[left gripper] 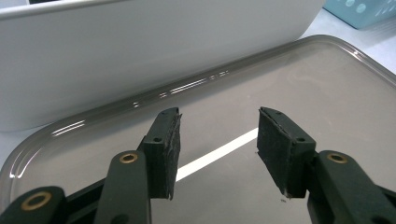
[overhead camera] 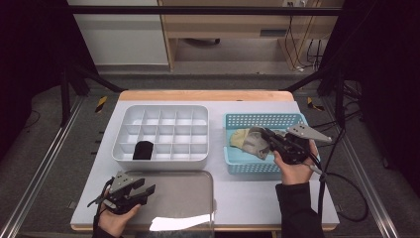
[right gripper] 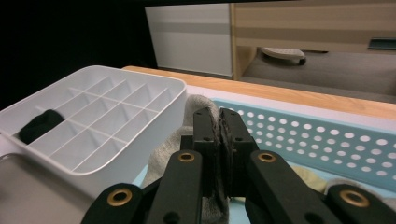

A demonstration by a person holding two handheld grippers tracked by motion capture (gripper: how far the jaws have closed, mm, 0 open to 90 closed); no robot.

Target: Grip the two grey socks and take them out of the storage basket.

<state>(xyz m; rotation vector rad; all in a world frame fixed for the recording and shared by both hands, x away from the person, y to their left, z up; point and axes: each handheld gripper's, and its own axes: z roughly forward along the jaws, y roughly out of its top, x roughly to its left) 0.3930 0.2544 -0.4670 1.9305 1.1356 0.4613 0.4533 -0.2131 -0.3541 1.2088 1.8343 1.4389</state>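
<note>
My right gripper [overhead camera: 268, 134] is shut on a grey sock [overhead camera: 254, 142], holding it just above the light blue perforated basket [overhead camera: 247, 168] at the right. In the right gripper view the jaws [right gripper: 219, 122] pinch the grey sock [right gripper: 163, 156], which hangs down to the left of them. A yellowish sock [overhead camera: 238, 137] lies in the basket under it. My left gripper [overhead camera: 148, 191] hovers open and empty over the grey tray [overhead camera: 188, 198] at the front. Its pads [left gripper: 170, 144] stand well apart over the tray [left gripper: 303, 84].
A white divided organizer [overhead camera: 163, 107] stands at the middle left, with a rolled black sock [overhead camera: 143, 149] in a front compartment. The organizer's wall [left gripper: 140, 51] rises close behind the tray. Beyond the table's wooden far edge [overhead camera: 203, 95] lies the floor.
</note>
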